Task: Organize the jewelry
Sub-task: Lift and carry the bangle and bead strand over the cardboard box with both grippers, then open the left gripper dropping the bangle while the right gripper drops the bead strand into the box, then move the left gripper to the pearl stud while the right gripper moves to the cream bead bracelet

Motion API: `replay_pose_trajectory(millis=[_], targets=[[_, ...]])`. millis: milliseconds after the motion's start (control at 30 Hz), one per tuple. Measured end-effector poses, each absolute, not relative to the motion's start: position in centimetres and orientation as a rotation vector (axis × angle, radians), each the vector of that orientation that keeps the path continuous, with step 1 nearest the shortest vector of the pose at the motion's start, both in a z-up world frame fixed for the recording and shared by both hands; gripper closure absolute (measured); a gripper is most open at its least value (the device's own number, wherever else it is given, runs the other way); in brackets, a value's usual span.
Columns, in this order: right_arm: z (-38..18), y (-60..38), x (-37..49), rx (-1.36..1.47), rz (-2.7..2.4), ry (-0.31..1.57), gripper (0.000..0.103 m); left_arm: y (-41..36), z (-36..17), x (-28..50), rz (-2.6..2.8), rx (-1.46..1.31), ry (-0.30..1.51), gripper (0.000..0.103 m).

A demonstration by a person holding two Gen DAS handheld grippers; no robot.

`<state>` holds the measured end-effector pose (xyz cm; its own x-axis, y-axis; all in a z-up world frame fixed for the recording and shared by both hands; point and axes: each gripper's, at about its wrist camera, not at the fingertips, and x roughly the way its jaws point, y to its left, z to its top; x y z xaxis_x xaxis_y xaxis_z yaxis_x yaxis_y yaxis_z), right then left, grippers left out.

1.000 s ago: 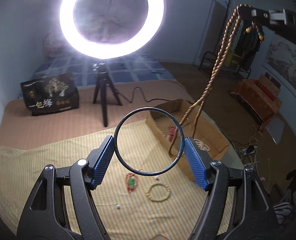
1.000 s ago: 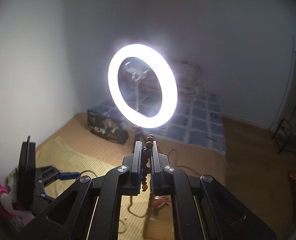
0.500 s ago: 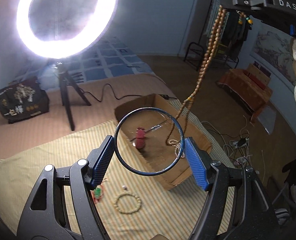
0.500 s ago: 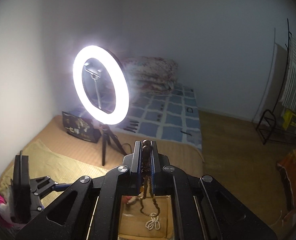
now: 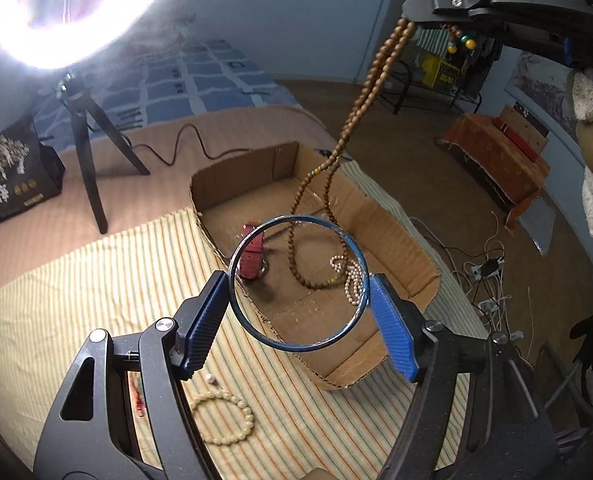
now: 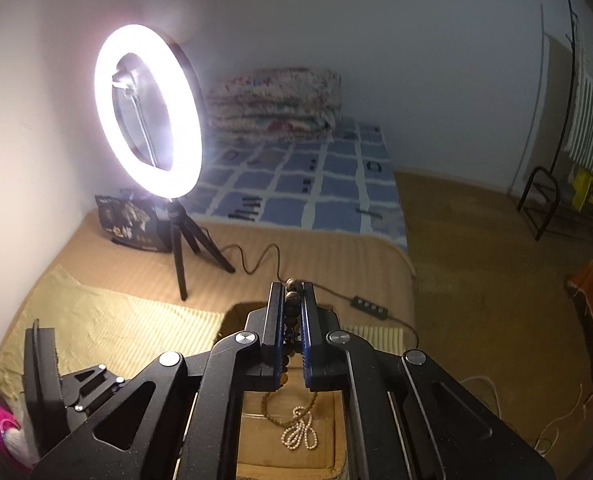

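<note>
The left gripper (image 5: 299, 312) stands part open, its blue ribbed pads (image 5: 392, 338) pressing the two sides of a thin dark-blue metal bangle (image 5: 358, 256), held upright over the near end of a shallow brown cardboard box (image 5: 400, 240). The right gripper (image 6: 292, 312) is closed tight on a long string of brown wooden beads (image 5: 352, 120); in the left wrist view it sits at 1 o'clock, and the beads hang from it down into the box, their lowest loop lying on the box floor. Touching that loop, at 3 o'clock inside the bangle's outline, lies a small white pearl strand (image 6: 298, 434). A dark-red strap-like piece (image 5: 252, 256) rests in the box at 9 o'clock of the bangle. The box sits on a yellow striped cloth (image 5: 76, 300). On the cloth at 7 o'clock, just beside the left gripper's arm, lies a pale cream bead bracelet (image 5: 226, 420), with one loose white bead (image 5: 210, 379) near it. A glowing white ring light on a black tripod (image 6: 148, 120) stands at 10 o'clock beyond the cloth.
</note>
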<state>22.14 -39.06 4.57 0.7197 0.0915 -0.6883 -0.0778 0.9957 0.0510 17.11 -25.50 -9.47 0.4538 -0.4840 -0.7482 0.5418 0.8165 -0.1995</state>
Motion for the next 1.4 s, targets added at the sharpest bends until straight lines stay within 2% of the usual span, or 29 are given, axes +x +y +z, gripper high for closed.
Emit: replay_pose_trajectory(millis=[400, 633, 700, 767, 800, 1133, 1400], targets=[[-2.9, -39.3, 24.6, 0.079, 0.115, 0.912, 0.097, -27.2, -13.1, 17.8, -0.642, 0.076, 0.964, 0.03], [-5.1, -39.5, 25.1, 0.135, 0.132, 0.962, 0.097, -27.7, -13.8, 18.3, -0.649, 0.083, 0.984, 0.029], [-5.2, -39.7, 24.9, 0.147, 0.129, 0.971, 0.089, -27.7, -13.8, 18.4, -0.645, 0.082, 0.991, 0.028], [-5.3, -39.9, 24.9, 0.16, 0.115, 0.977, 0.057, -27.6, -13.8, 18.4, -0.641, 0.076, 0.995, 0.028], [-5.2, -39.9, 24.8, 0.166, 0.107, 0.973, 0.051, -27.6, -13.8, 18.4, -0.639, 0.074, 0.997, 0.028], [-4.4, -39.7, 23.1, 0.165, 0.075, 0.958, 0.049, -25.1, -12.1, 17.2, -0.637, 0.075, 0.959, 0.028], [-2.4, -37.8, 19.4, 0.136, 0.057, 0.911, 0.032, -19.6, -10.2, 16.0, -0.595, 0.088, 0.916, 0.028]])
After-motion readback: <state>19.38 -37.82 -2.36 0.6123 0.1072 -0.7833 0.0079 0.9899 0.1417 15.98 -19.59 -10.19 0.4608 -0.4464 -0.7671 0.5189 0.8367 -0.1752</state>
